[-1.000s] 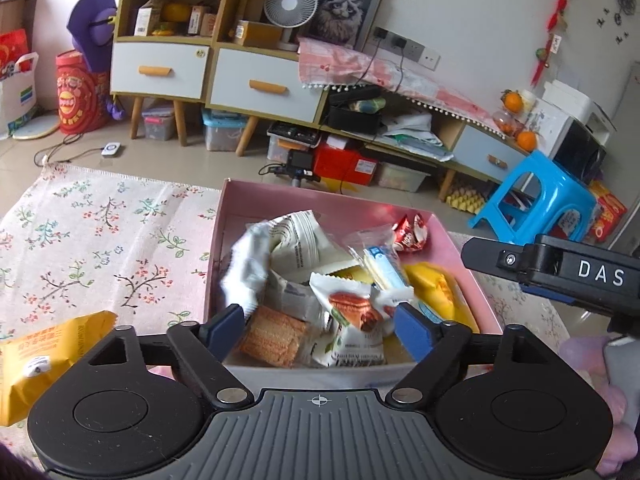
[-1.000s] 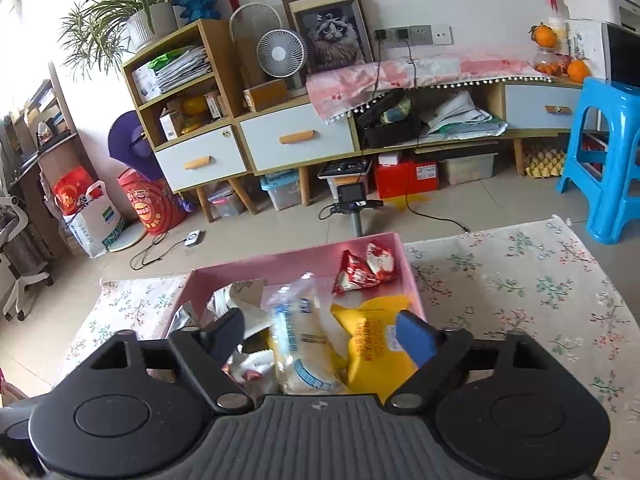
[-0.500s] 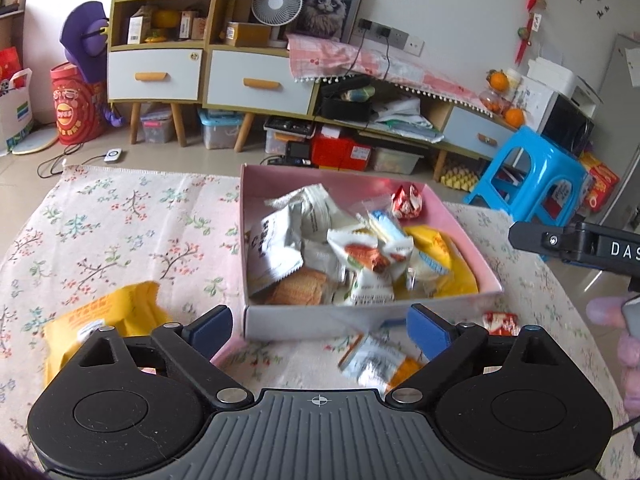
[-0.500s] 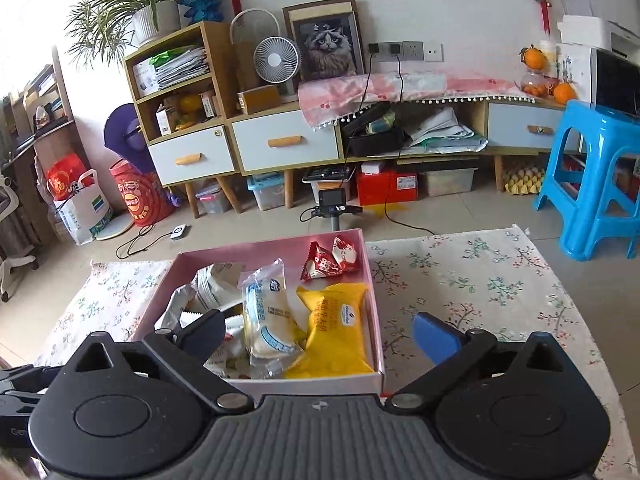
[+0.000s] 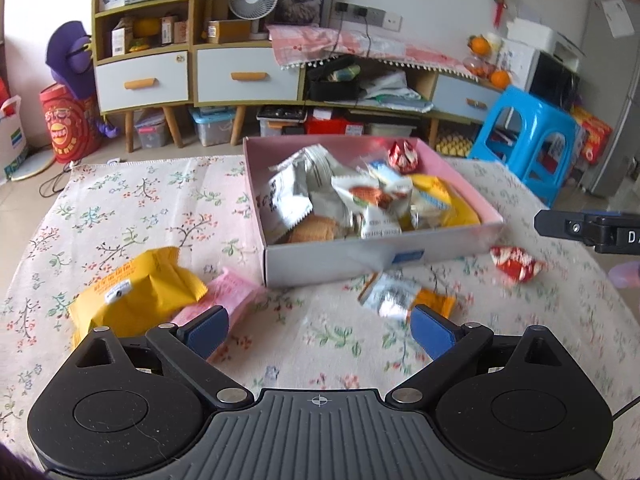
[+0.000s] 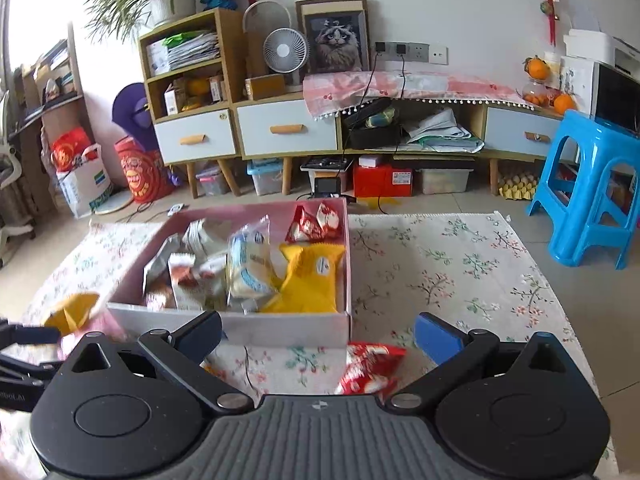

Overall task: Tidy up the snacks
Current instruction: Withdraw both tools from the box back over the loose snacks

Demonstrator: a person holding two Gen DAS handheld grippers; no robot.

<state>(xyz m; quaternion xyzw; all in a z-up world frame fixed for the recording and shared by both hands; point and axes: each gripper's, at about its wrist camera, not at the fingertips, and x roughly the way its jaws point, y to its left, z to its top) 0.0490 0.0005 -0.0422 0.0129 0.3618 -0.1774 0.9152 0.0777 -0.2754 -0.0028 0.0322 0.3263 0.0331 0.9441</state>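
white wall (image 6: 480, 8), wooden cabinet (image 6: 280, 128), blue stool (image 6: 592, 188)

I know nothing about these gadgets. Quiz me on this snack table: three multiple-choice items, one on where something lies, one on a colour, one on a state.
1. Where does the loose red packet lie?
A. inside the box
B. on the cloth in front of the box
C. on the blue stool

2. What colour is the inside of the box?
A. pink
B. green
C. black

3. How does the right gripper stand?
A. shut on a packet
B. shut on nothing
C. open, holding nothing

Answers:
1 B: the packet rests on the flowered cloth, just outside the box's near wall.
2 A: the inner walls show pink above the snacks.
3 C: its jaws, just opened wider, stand far apart; the packet lies below them, untouched.
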